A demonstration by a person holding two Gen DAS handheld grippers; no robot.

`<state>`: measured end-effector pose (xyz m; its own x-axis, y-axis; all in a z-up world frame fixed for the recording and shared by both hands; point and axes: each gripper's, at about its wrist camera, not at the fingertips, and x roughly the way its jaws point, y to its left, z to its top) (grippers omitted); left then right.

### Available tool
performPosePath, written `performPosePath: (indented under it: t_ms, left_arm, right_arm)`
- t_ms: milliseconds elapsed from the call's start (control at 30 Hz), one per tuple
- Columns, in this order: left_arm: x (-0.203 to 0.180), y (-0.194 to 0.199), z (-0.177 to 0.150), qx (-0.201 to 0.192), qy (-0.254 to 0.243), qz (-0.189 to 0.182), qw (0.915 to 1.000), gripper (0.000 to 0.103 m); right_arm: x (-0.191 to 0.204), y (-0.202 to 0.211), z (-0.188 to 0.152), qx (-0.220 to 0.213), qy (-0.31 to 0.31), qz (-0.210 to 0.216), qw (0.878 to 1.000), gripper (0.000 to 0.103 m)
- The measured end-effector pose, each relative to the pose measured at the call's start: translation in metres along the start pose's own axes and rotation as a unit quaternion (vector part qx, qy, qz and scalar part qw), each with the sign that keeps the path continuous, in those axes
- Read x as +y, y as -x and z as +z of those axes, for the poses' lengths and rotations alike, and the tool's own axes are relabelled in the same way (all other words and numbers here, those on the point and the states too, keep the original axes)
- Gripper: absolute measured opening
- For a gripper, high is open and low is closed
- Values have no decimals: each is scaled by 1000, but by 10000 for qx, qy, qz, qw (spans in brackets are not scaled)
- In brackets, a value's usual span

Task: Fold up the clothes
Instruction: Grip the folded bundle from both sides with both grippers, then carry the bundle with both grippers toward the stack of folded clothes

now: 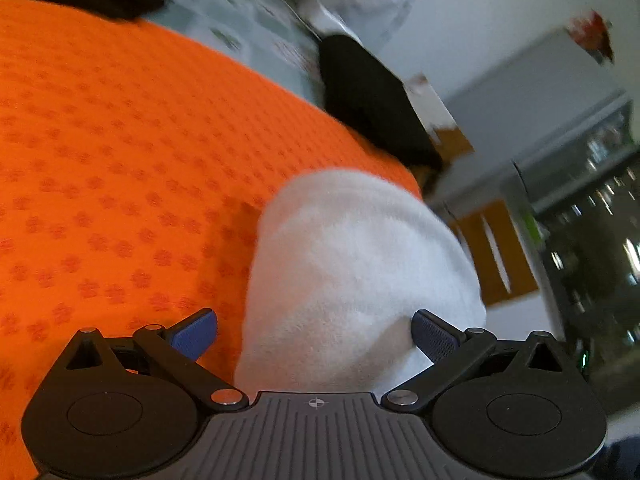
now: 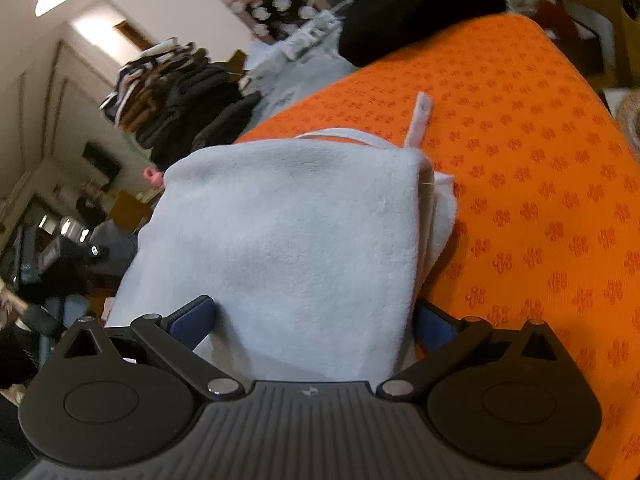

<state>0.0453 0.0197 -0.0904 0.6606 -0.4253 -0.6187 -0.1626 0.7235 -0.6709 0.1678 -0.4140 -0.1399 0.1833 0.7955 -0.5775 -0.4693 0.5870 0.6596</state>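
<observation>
A white fleecy garment (image 2: 288, 232) lies folded on the orange patterned cover (image 2: 540, 160), with a thin white strap (image 2: 419, 122) sticking out at its far corner. My right gripper (image 2: 313, 324) stands open at the garment's near edge, and the fabric fills the gap between its blue pads (image 2: 192, 320). In the left wrist view the same white garment (image 1: 352, 264) shows as a rounded bulge at the cover's (image 1: 120, 160) edge. The left gripper (image 1: 315, 336) is open around that bulge, whose fabric touches the right pad (image 1: 434, 336).
A black bundle (image 2: 416, 4) lies at the far end of the cover. Another black item (image 1: 368, 96) lies just past the cover's edge. Dark clothes (image 2: 180, 96) hang to the left. Shelves and wooden furniture (image 1: 496, 248) stand beyond the edge.
</observation>
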Motion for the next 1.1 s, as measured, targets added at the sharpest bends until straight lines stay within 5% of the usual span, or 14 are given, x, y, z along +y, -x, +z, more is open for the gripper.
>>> performPosePath:
  t_ms: [267,333,400,533,833,1100]
  left_arm:
    - [1,-37,1,749,137,-485,9959,103]
    - [-7,-38,2,738,49,-515,9959,92]
    - [-15,-34,3,617,-43,-511,9968,87]
    - [-23,-21,2,366,-52,-545,9978,74]
    - [-25,59,22,-394,-65,-655,9971,73]
    - [32,143,79,-918,24,-135,9957,73]
  right_arm:
    - [16,-18,-6,-111,-256,26,9996,95]
    - [19,-19,-5,-121,-254,188,9994,79]
    - [26,-19,1,-118,-245,371,9989,50]
    - [53,-18,11,-163,36,211,9996,46]
    - [137,-9,42,-359,603,247,9972,44]
    - [229,-95,100,-92,723,506,9961,44]
